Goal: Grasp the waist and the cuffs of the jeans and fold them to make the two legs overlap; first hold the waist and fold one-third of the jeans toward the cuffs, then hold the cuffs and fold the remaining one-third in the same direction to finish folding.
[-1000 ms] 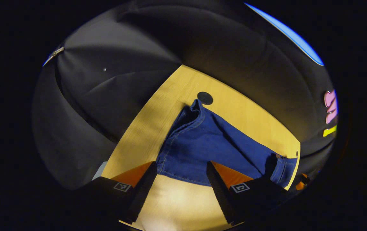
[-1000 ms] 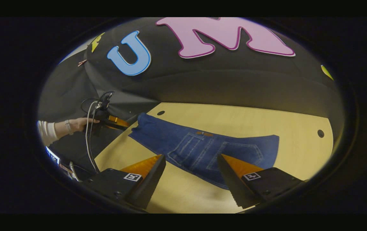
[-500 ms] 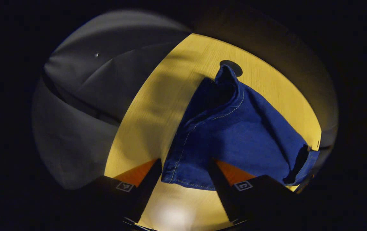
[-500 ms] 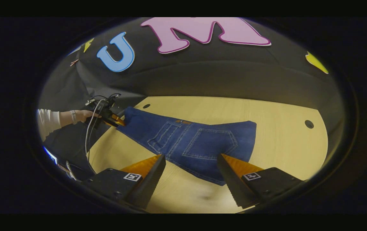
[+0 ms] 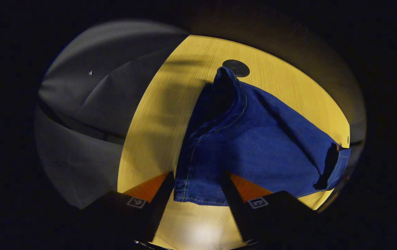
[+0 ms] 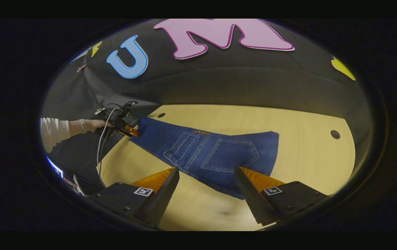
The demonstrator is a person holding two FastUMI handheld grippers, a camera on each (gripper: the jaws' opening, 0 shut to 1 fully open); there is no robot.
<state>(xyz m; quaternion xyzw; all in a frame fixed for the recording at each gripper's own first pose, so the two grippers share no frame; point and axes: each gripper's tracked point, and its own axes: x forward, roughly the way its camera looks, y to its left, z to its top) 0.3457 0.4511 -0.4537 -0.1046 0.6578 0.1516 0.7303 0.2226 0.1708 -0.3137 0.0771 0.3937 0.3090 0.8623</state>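
Note:
Blue jeans (image 5: 254,146) lie on the wooden table (image 5: 157,132). In the left gripper view a stitched hem end of them reaches in between the fingers of my left gripper (image 5: 196,208), which is open and low over the cloth. In the right gripper view the jeans (image 6: 212,152) show their back pockets, and their near edge lies between the fingers of my right gripper (image 6: 207,194), which is open too. Far left in that view, a hand in a white sleeve holds the left gripper (image 6: 124,127) at the jeans' other end.
A round dark hole (image 5: 236,67) in the table sits just past the jeans' far end. Two more holes (image 6: 335,134) show in the right gripper view. Bare tabletop (image 6: 306,156) lies to the right of the jeans. The black booth wall rises behind the table's edge.
My left gripper has moved forward and lower, so the hem now lies between its fingers. My right gripper has edged closer to the pocket end. Both stayed open.

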